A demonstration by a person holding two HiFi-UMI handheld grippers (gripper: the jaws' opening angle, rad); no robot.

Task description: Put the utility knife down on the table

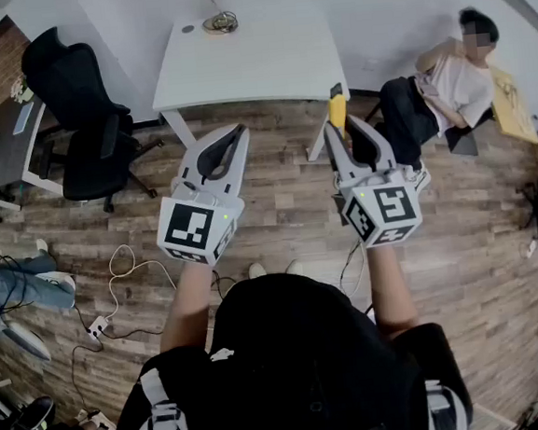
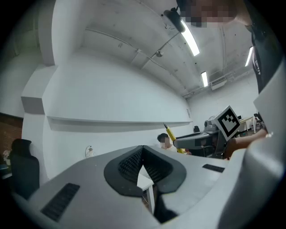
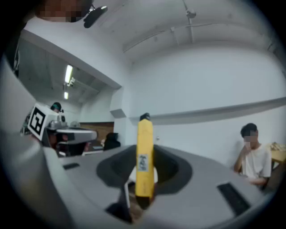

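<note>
Utility knife aloft over a plank floor [image 1: 277, 195], not yet on the white counter [image 1: 256, 61].
The right hand-held gripper [image 1: 341, 126] clamps the yellow utility knife [image 1: 337, 110] upright, before the counter's near right corner. The left hand-held gripper [image 1: 240, 130] is closed and empty.

utility knife [image 3: 144, 156]: lower end hidden between jaws | table [image 1: 265, 60]: small item [image 1: 221, 21] on it, too small to identify
</note>
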